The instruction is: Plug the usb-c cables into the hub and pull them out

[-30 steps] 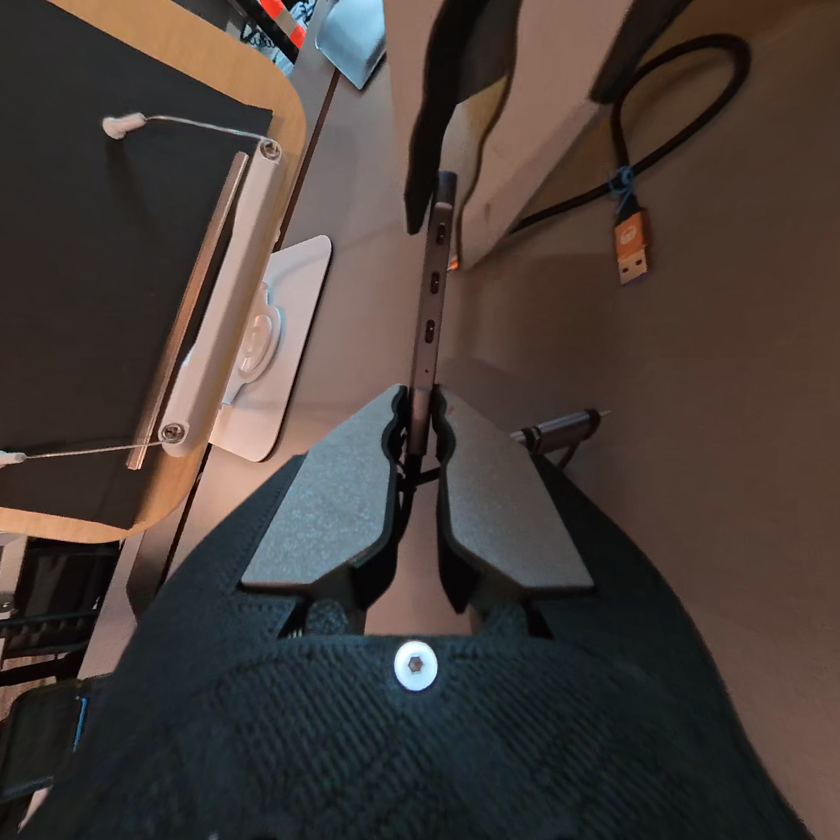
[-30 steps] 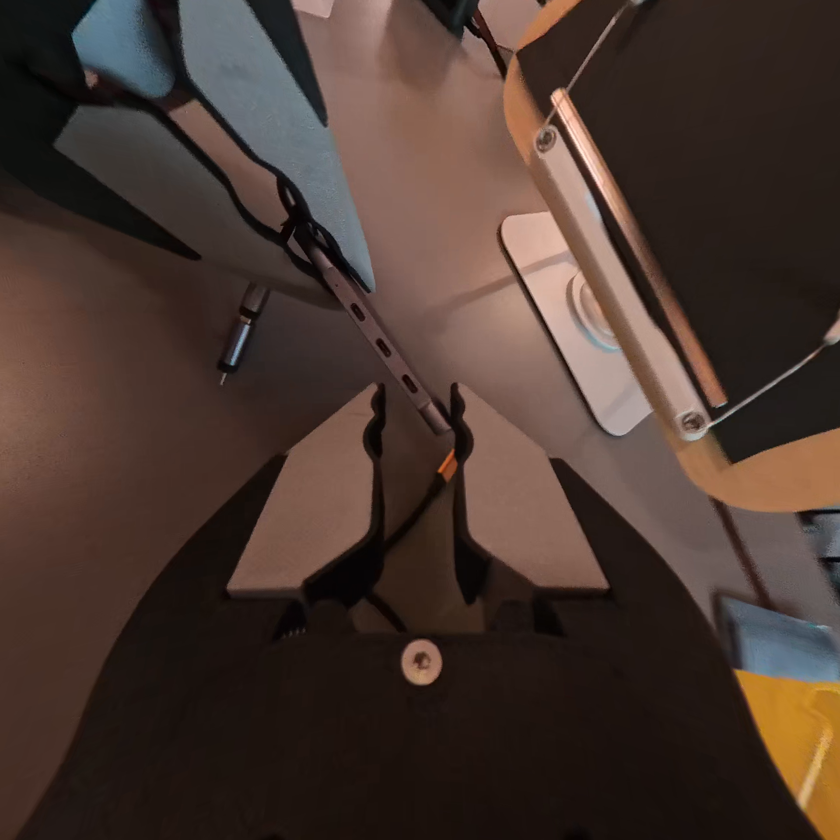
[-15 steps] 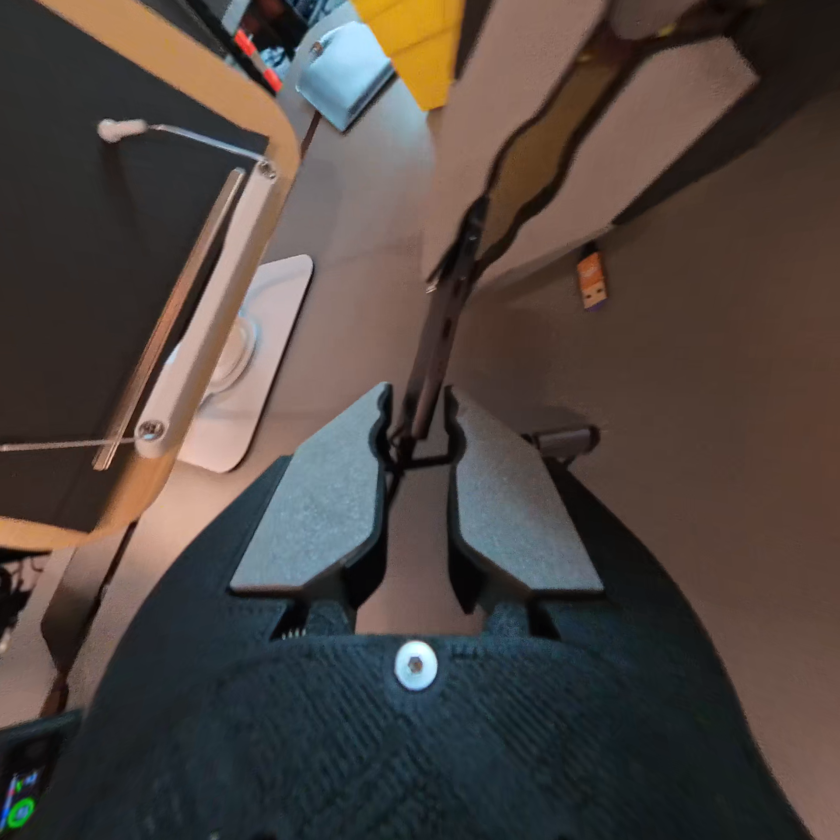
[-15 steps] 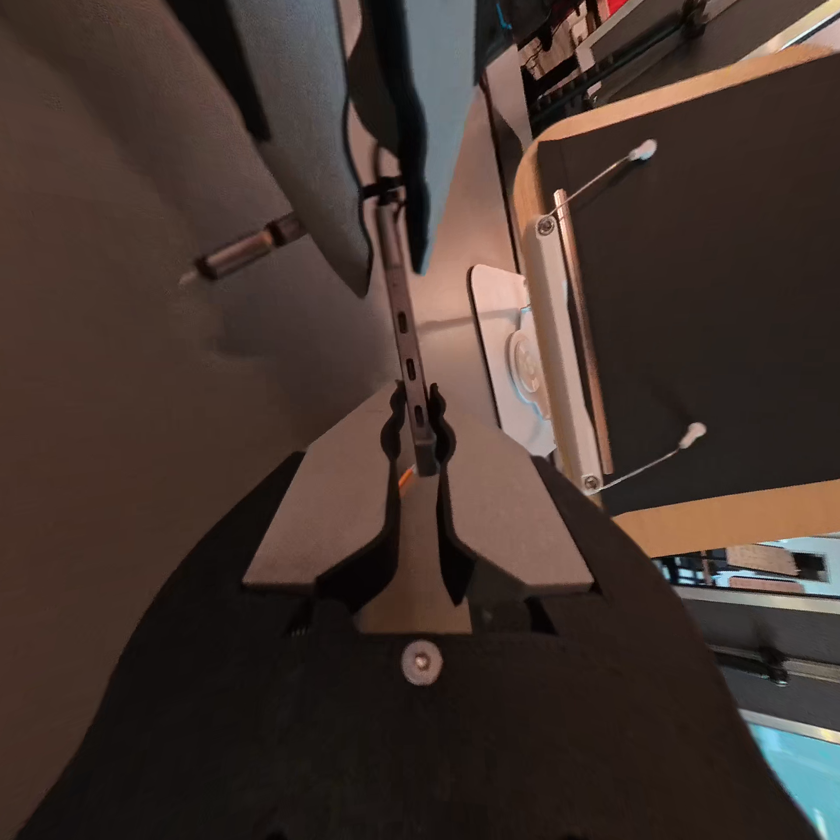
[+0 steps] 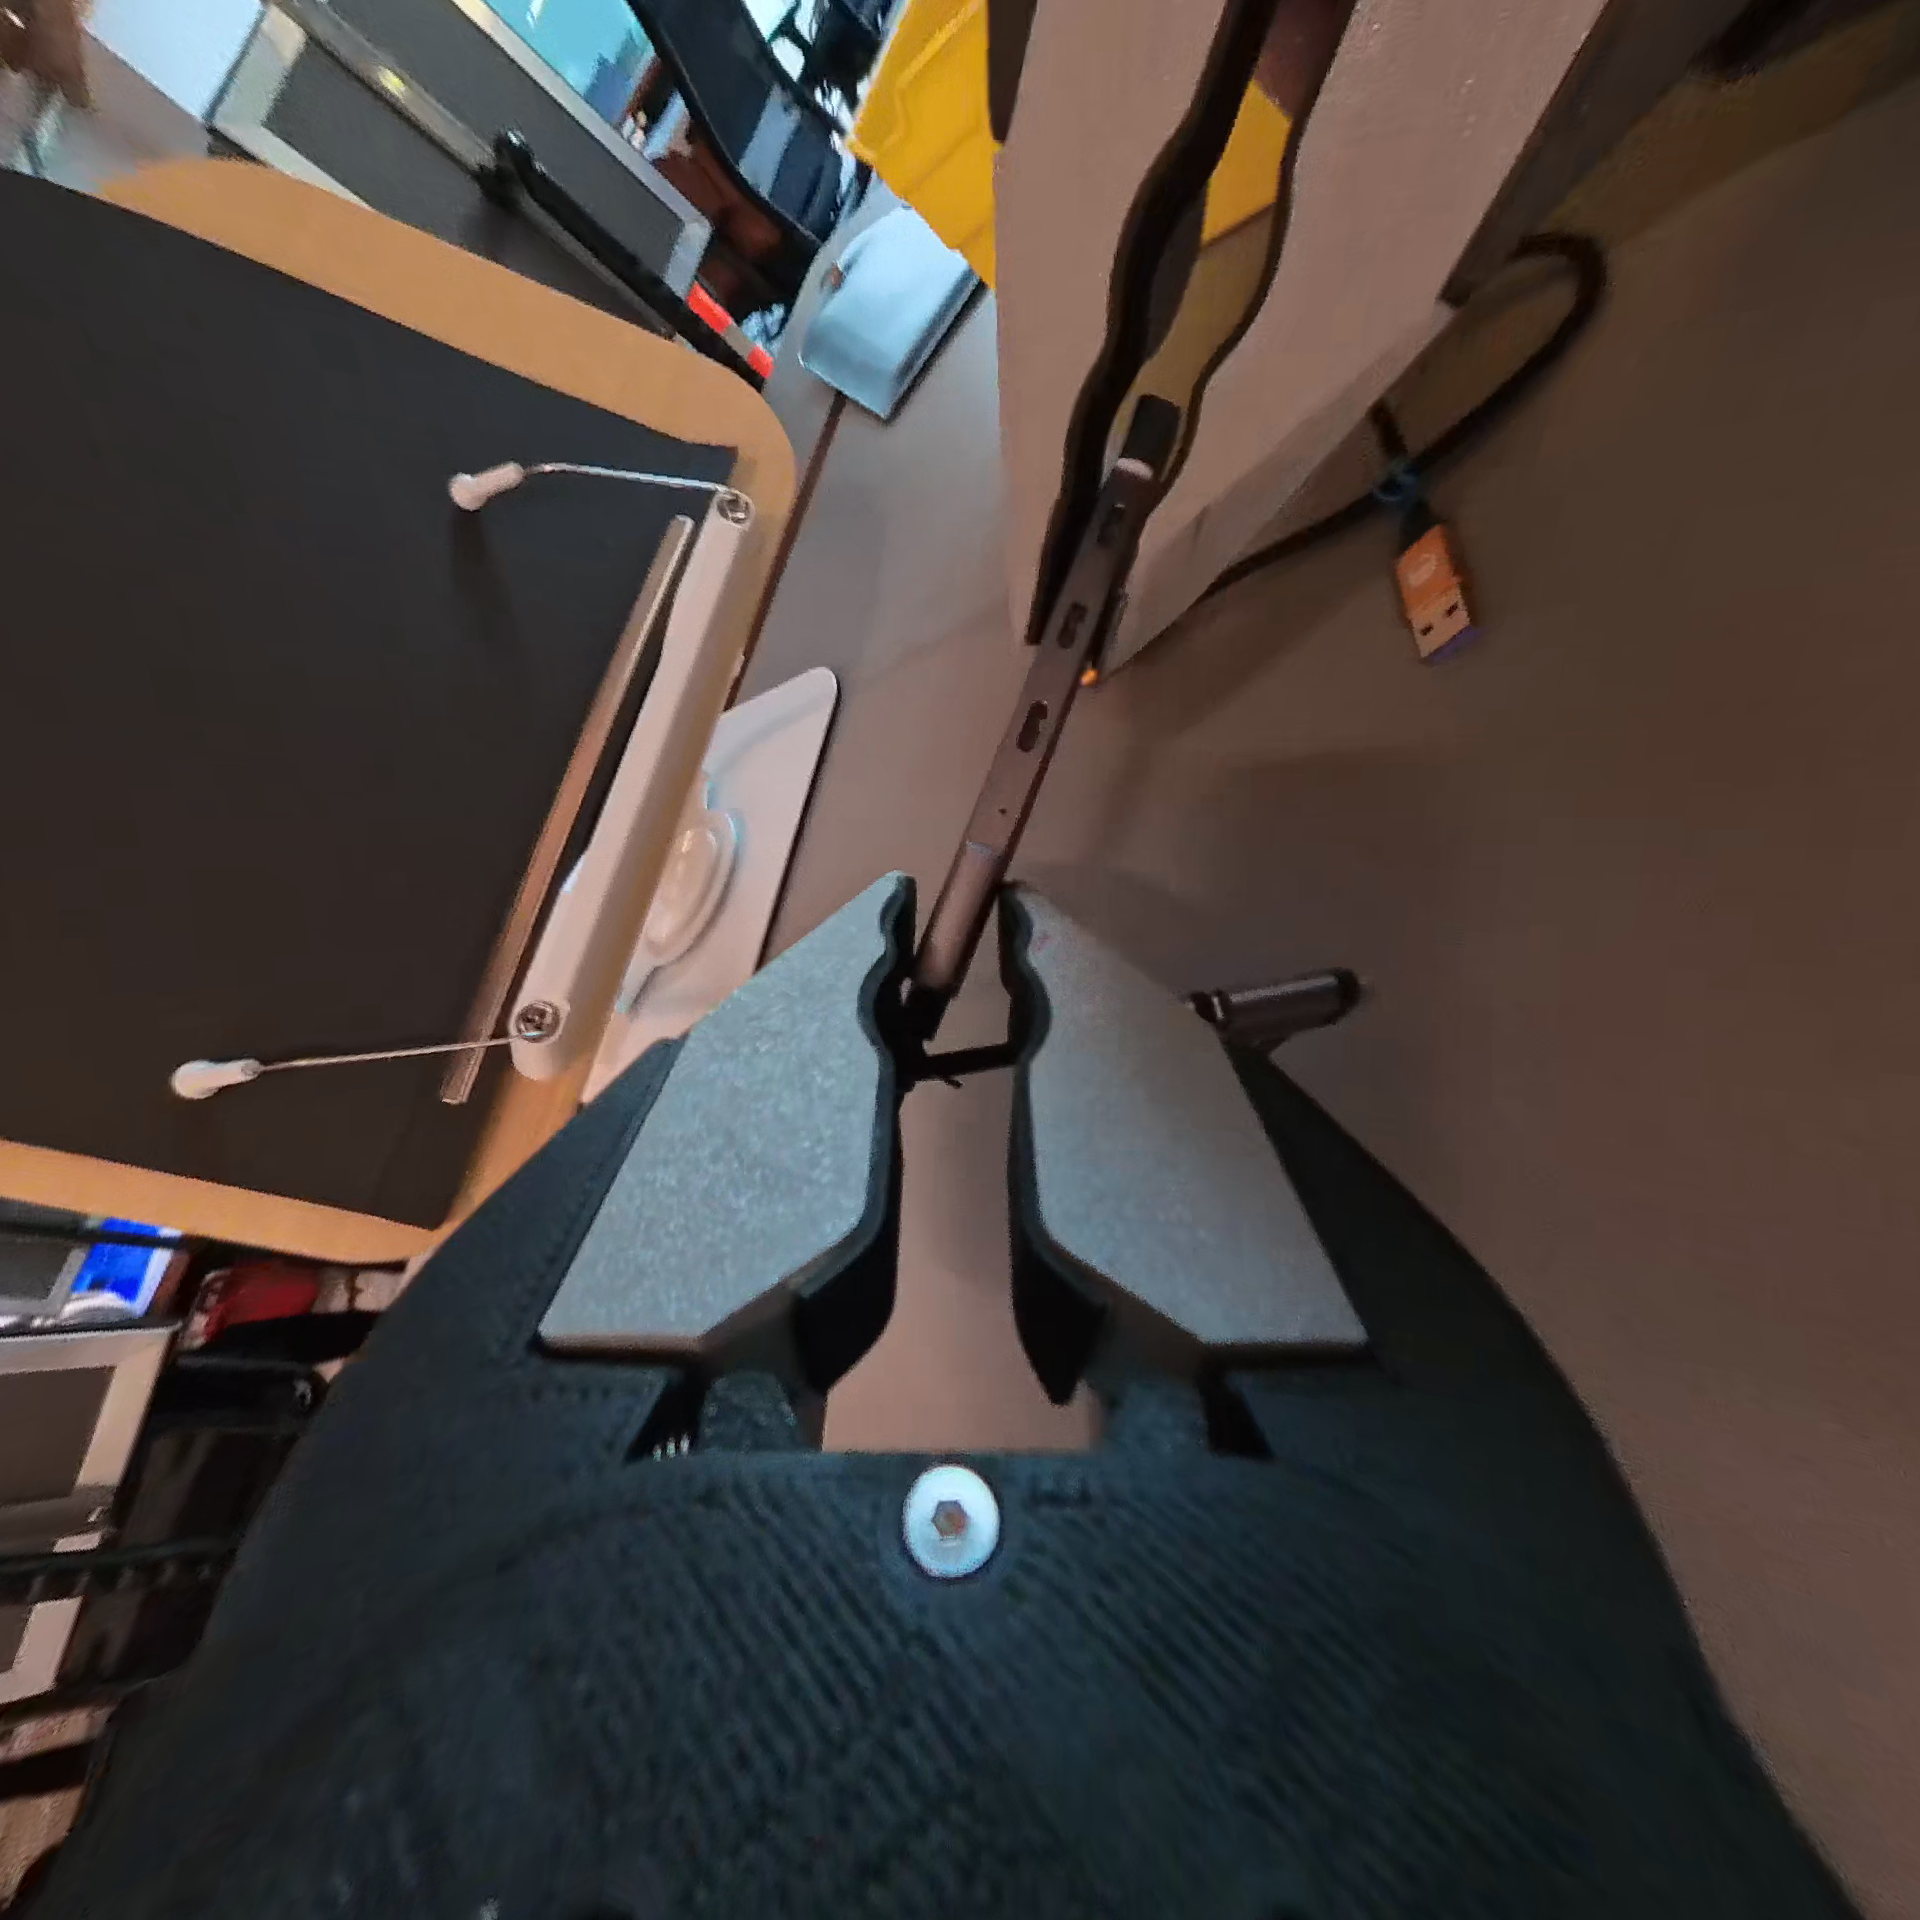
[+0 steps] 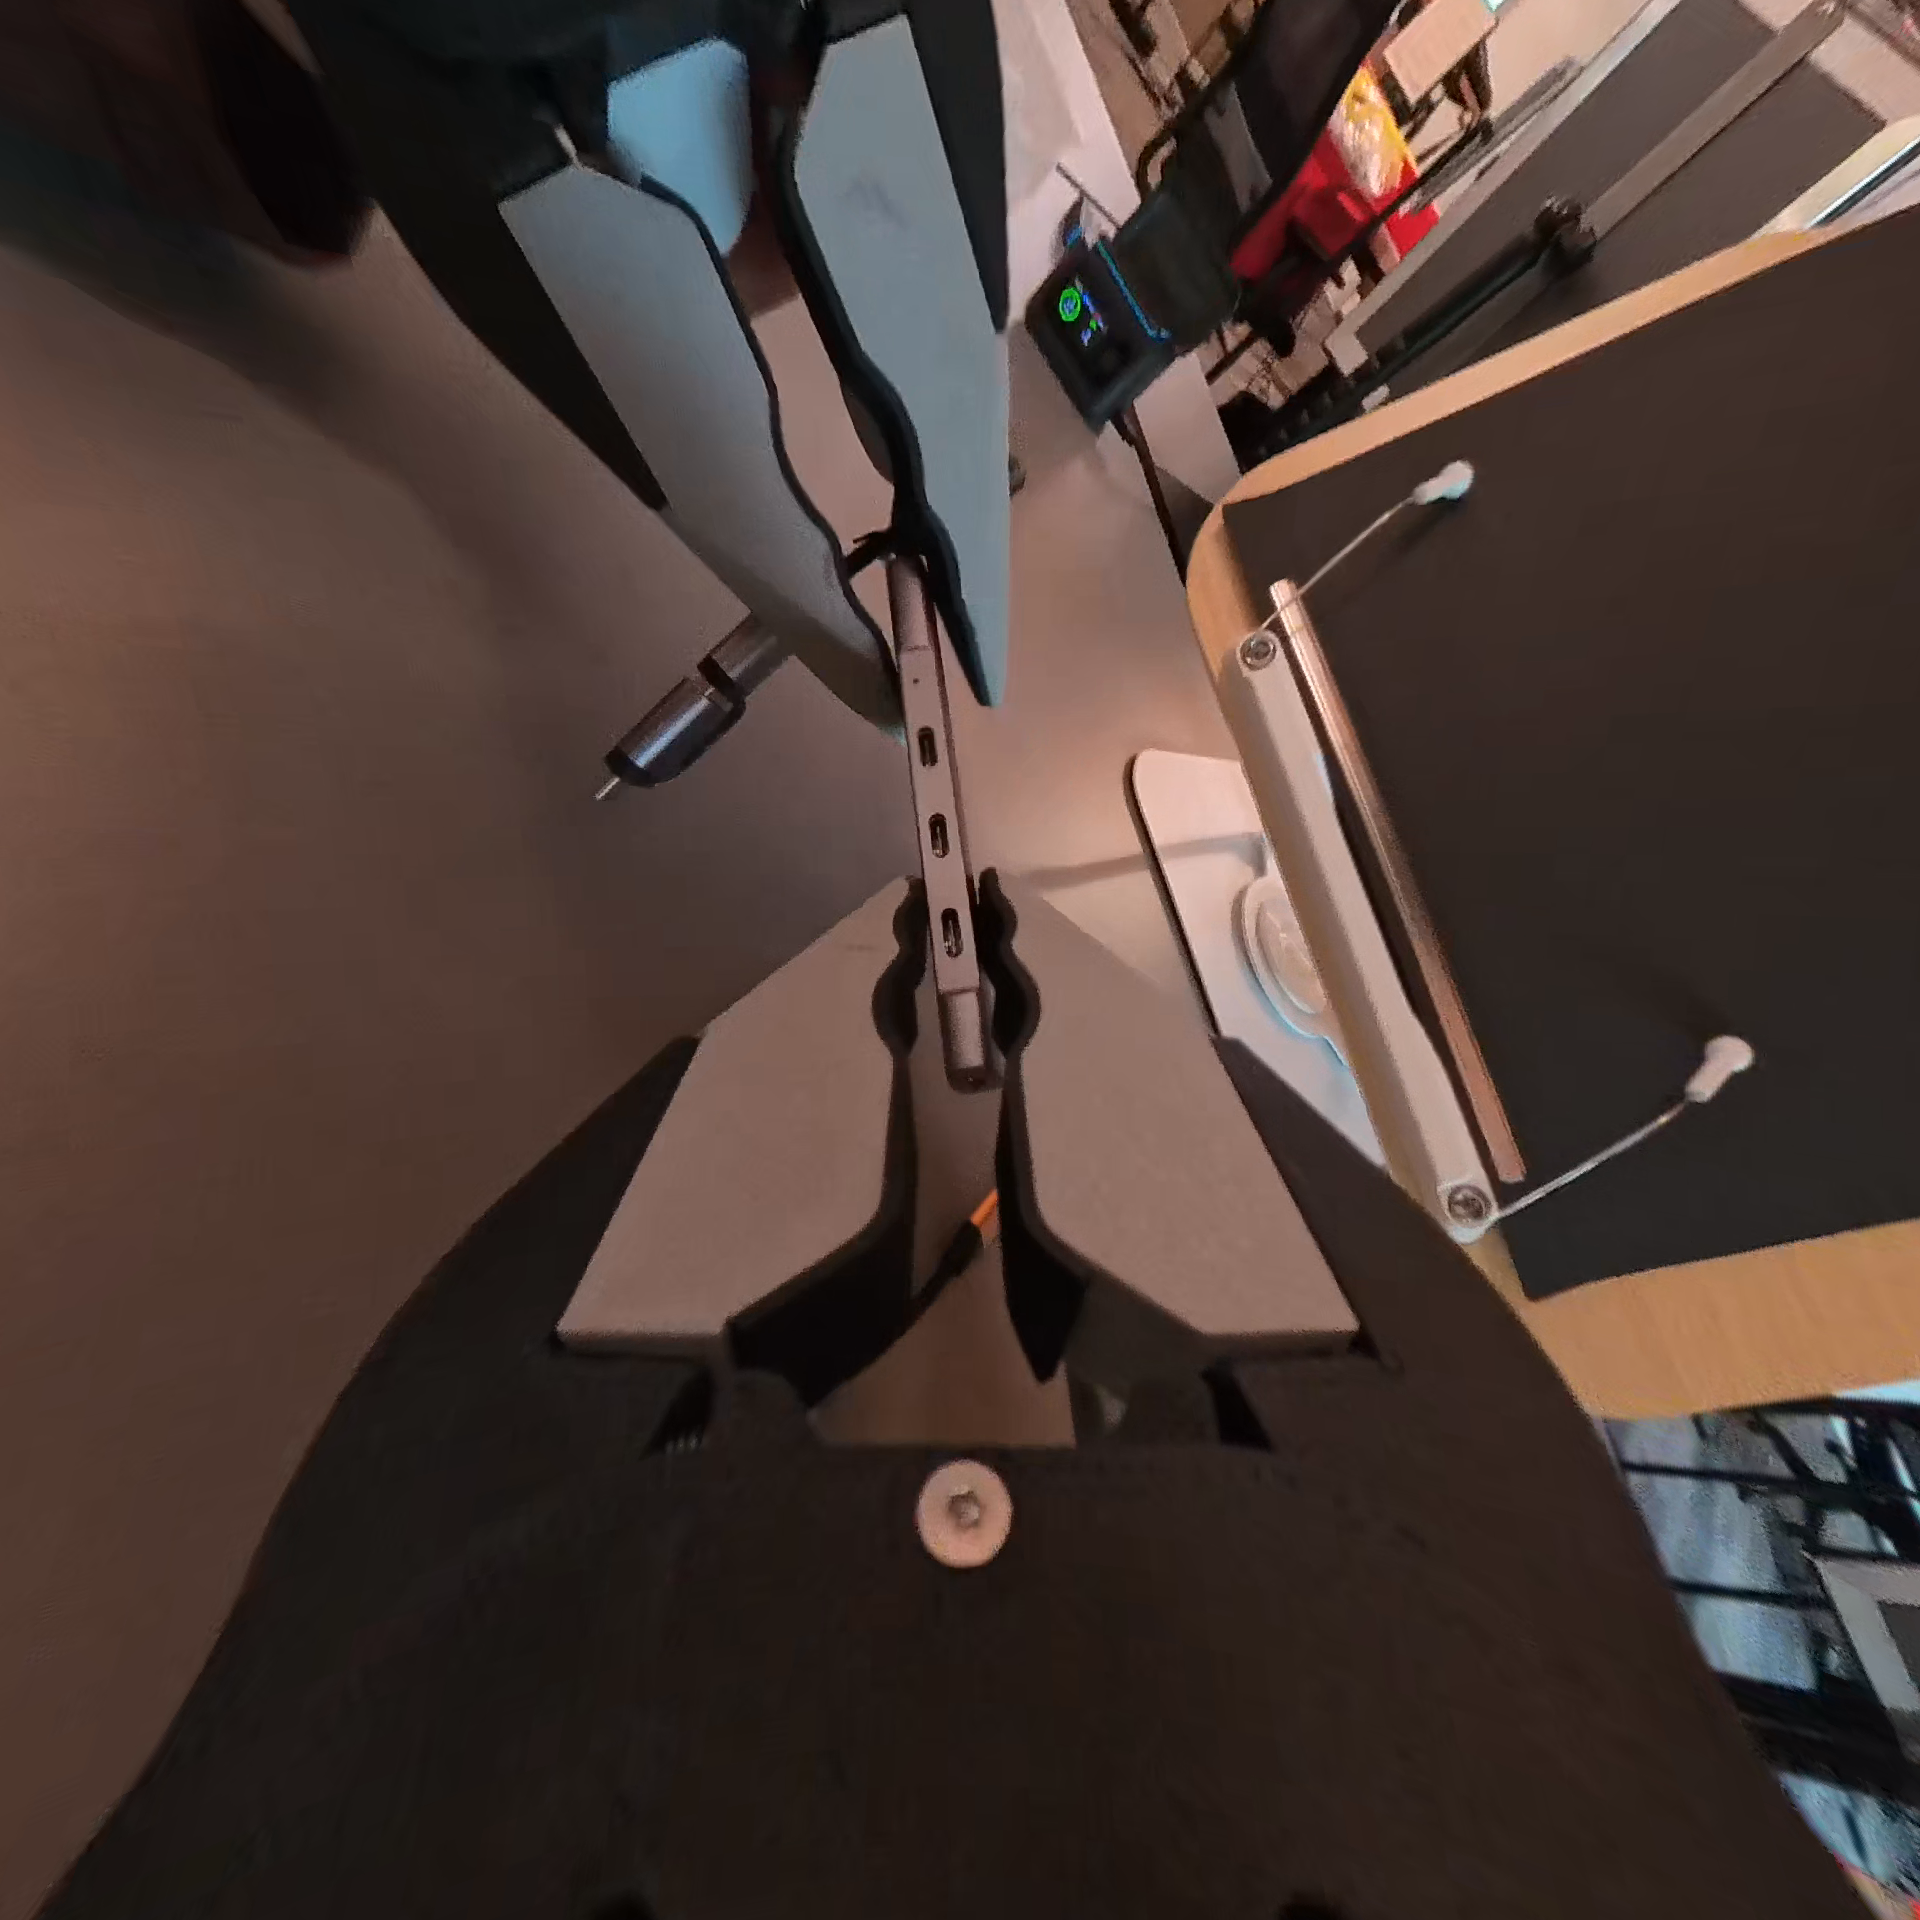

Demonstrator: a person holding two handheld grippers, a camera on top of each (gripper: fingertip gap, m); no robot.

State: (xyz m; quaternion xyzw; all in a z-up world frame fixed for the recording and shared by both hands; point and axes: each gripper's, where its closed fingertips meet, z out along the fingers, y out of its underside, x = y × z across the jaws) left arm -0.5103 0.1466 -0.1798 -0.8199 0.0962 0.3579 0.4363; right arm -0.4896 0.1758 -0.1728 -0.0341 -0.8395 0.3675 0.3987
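The hub (image 5: 1023,727) is a slim grey bar with several ports along its edge, held off the table between both grippers. My right gripper (image 6: 948,883) is shut on the hub (image 6: 940,821) at its free end. My left gripper (image 5: 956,894) stands around the other end, where the hub's black cable (image 5: 956,1060) leaves; its fingers are slightly apart, with a gap beside the hub. A grey USB-C plug (image 5: 1278,1003) lies on the table, unplugged; it also shows in the right wrist view (image 6: 681,722). An orange USB plug (image 5: 1434,592) on a black cable lies farther right.
A black board with a wooden rim (image 5: 312,675) leans on a white stand (image 5: 769,790) at the left; the right wrist view shows it on the right (image 6: 1662,779). A pale blue box (image 5: 894,312) and a yellow bin (image 5: 935,114) sit at the back. My hands' fingertips stand some 5 cm from each other. My right gripper's tips are some 10 cm from the orange USB plug (image 5: 1434,592).
My right gripper moved onto the hub's free end and shut on it. My left gripper's fingers, tight on the hub a second ago, have eased apart. Both views have tilted upward.
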